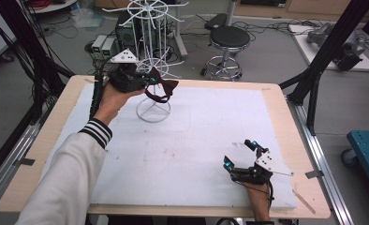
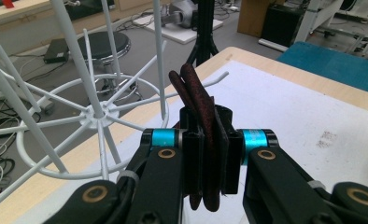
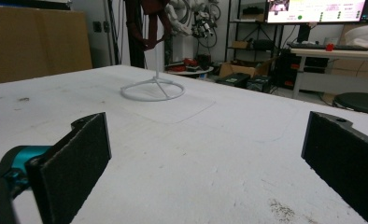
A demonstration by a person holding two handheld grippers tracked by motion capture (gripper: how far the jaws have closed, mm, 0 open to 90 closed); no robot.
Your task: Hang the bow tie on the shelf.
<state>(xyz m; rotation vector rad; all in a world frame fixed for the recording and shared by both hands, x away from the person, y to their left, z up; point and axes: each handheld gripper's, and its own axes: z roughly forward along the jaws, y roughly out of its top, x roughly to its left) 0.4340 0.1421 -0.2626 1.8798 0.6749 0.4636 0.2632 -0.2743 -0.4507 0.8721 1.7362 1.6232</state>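
A white wire rack (image 1: 151, 28) with radiating hooks stands on a ring base (image 1: 153, 111) at the back middle of the table. My left gripper (image 1: 151, 80) is raised beside the rack and is shut on a dark red band (image 1: 163, 90), which hangs as a loop to its right. In the left gripper view the band (image 2: 201, 116) is pinched between the jaws, close to a white hook (image 2: 205, 84) of the rack (image 2: 98, 114). My right gripper (image 1: 241, 154) rests low near the table's front right, open and holding nothing; its pads (image 3: 74, 158) frame the distant rack base (image 3: 152, 90).
The table is covered by a white mat (image 1: 192, 140) with wooden edges (image 1: 295, 140). Behind the table stand a black stool (image 1: 228, 40), cables and black frame posts (image 1: 323, 51). A blue cart (image 1: 367, 150) is at the right.
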